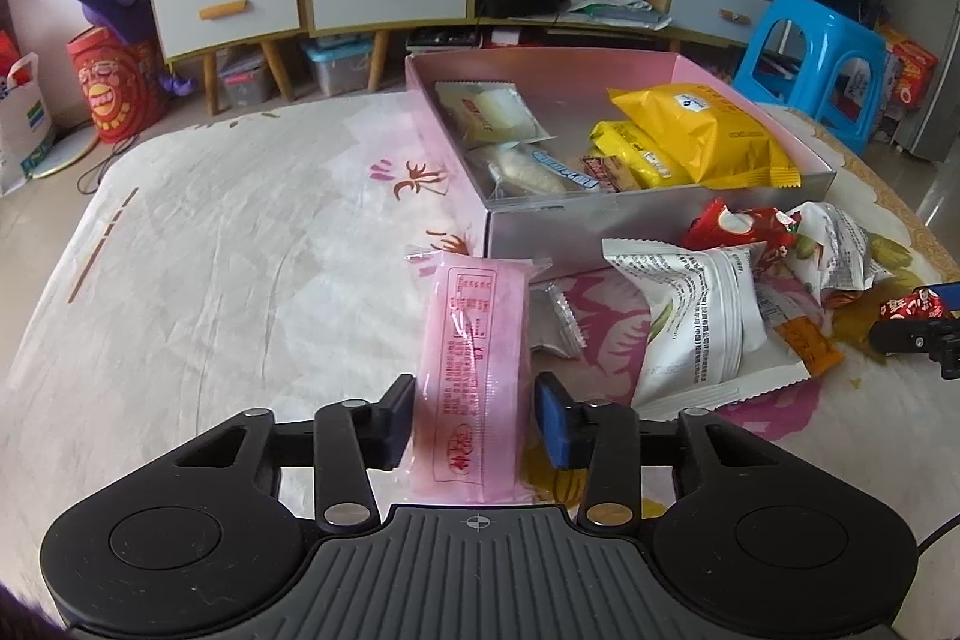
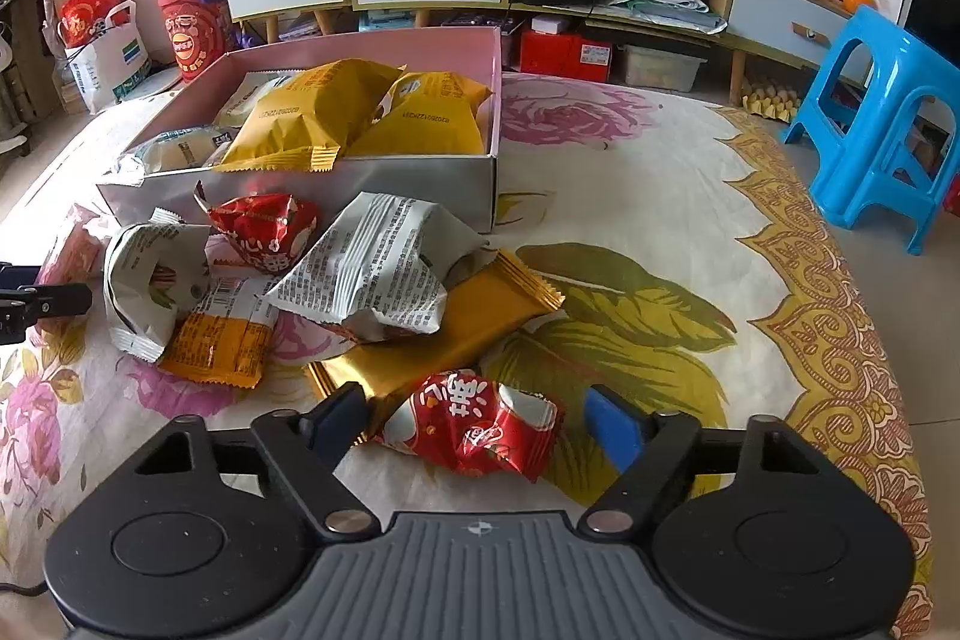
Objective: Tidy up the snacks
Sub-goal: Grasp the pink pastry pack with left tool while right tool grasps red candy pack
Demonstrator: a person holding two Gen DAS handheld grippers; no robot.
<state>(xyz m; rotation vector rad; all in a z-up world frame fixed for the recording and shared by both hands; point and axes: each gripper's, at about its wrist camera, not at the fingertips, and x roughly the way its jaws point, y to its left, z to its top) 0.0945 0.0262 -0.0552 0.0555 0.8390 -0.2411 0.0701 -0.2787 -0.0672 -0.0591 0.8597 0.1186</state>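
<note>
The left wrist view shows the left gripper [image 1: 474,415] straddling a long pink plastic-wrapped snack bar [image 1: 471,370] that lies lengthwise between its fingers [image 1: 399,421] on the floral tablecloth of the table [image 1: 210,250]. The left finger touches the wrapper's edge, while a thin gap shows at the blue-padded one, so the grip looks not yet closed. The bar looks light and fairly stiff, with slick crinkly film; a hold across its narrow width near the middle should keep it from swivelling. Just beyond stands the shallow pink-and-silver cardboard box [image 1: 600,235], already holding yellow foil packets and pale wrapped cakes, with loose snacks heaped beside it.

In the right wrist view, the right gripper [image 2: 468,427] is parted around a small crumpled red foil snack packet [image 2: 480,430] lying on the table, with space visible on both sides, so nothing is held. The packet appears puffy, light and slippery, and probably crushable; pinching its fuller middle gently seems safer than its crimped ends. A flat gold foil packet [image 2: 432,340] lies just behind it, partly under the heap before the box.
</note>
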